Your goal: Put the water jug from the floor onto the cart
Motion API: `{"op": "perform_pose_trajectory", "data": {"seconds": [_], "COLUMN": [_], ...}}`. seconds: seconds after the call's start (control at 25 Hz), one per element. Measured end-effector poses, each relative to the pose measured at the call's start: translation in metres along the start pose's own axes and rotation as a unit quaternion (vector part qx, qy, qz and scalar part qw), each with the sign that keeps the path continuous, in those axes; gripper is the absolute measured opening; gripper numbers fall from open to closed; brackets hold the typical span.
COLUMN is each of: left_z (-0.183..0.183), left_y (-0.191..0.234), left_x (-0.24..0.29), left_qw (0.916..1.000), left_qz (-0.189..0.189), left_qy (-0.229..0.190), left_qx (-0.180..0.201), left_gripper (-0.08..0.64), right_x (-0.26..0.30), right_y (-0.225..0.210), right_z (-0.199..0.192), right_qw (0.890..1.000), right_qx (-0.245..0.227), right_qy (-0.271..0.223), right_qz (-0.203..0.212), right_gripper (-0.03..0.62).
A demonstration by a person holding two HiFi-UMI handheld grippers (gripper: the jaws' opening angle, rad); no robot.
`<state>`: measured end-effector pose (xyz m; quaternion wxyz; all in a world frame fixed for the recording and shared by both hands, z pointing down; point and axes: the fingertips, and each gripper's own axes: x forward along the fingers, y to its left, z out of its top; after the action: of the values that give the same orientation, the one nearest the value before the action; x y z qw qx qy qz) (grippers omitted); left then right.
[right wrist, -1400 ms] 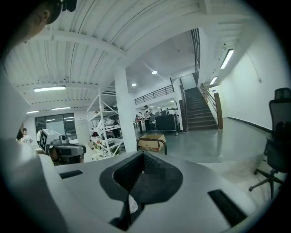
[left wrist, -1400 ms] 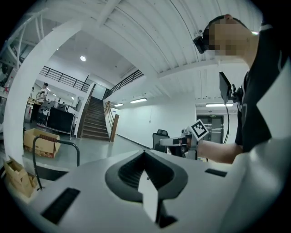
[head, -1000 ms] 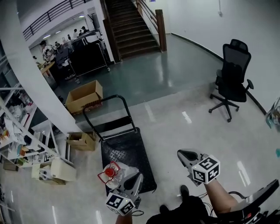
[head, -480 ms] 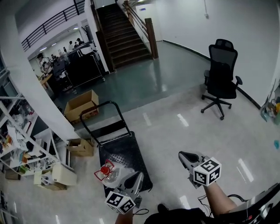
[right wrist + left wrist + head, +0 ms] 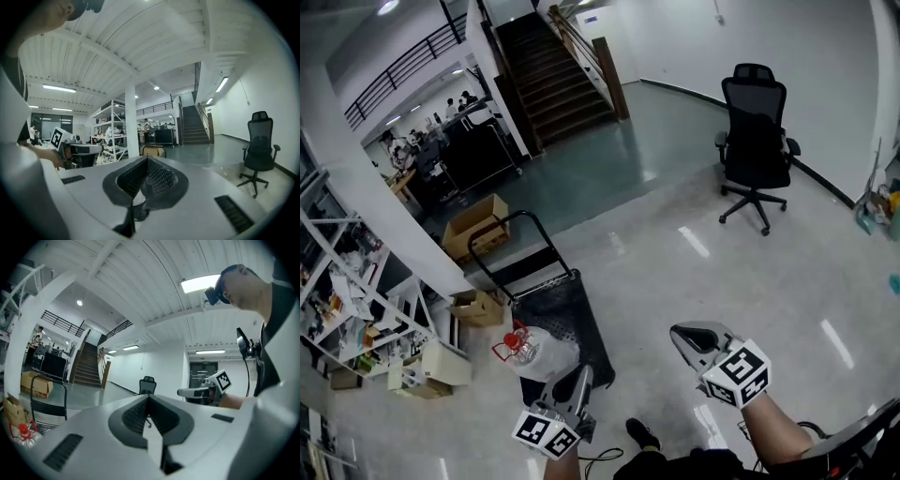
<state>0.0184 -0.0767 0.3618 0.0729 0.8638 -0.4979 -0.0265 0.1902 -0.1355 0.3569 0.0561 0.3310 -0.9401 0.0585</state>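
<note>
- Since the water jug (image 5: 536,352) lies on its side at the near left corner of the cart (image 5: 577,309), with its red cap (image 5: 511,342) pointing off the left edge, the task reads as done. Whether the jug overhangs the deck cannot be told.
- The cart's push handle (image 5: 520,215) stands at the far end, so the near end is the open side for loading, and that is where the jug sits.
- The left tool (image 5: 581,377) hangs just short of the jug with its jaws pressed together on nothing, which suits a hand with nothing more to carry.
- The right tool (image 5: 682,332) is likewise closed and empty, held about level over bare floor (image 5: 694,272), well apart from the cart.
- An office chair (image 5: 755,141) and cardboard boxes (image 5: 478,220) stand clear of the work.
</note>
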Motion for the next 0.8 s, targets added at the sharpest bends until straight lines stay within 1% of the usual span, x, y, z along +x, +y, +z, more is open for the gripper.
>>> {"op": "perform_pose_trajectory", "data": {"seconds": [0.16,0.36,0.48,0.56,0.68,0.8], "left_z": [0.0,0.008,0.011,0.014,0.01,0.0], "left_y": [-0.049,-0.099,-0.117,-0.129,-0.144,-0.153], "left_x": [-0.02,-0.055,-0.081,-0.097,-0.12,-0.151], "left_qw": [0.9999,0.9994,0.9988,0.9987,0.9986,0.9978], "left_qz": [0.01,0.018,0.023,0.023,0.017,0.014], "left_qy": [0.0,0.007,0.021,0.021,0.018,0.025], "left_qx": [0.011,0.028,0.039,0.04,0.046,0.06], "left_gripper": [0.002,0.002,0.002,0.002,0.002,0.002], "right_x": [-0.045,-0.082,-0.102,-0.113,-0.125,-0.136], "right_y": [0.016,0.039,0.061,0.073,0.092,0.123], "right_z": [-0.009,-0.016,-0.01,-0.007,-0.013,-0.021], "right_qw": [1.0,0.999,0.999,0.999,0.999,0.999], "right_qx": [0.001,0.008,0.005,0.0,-0.001,0.002], "right_qy": [-0.005,-0.002,-0.014,-0.015,-0.012,-0.011], "right_qz": [0.015,0.036,0.048,0.047,0.042,0.04], "right_gripper": [0.002,0.003,0.003,0.003,0.003,0.003]}}
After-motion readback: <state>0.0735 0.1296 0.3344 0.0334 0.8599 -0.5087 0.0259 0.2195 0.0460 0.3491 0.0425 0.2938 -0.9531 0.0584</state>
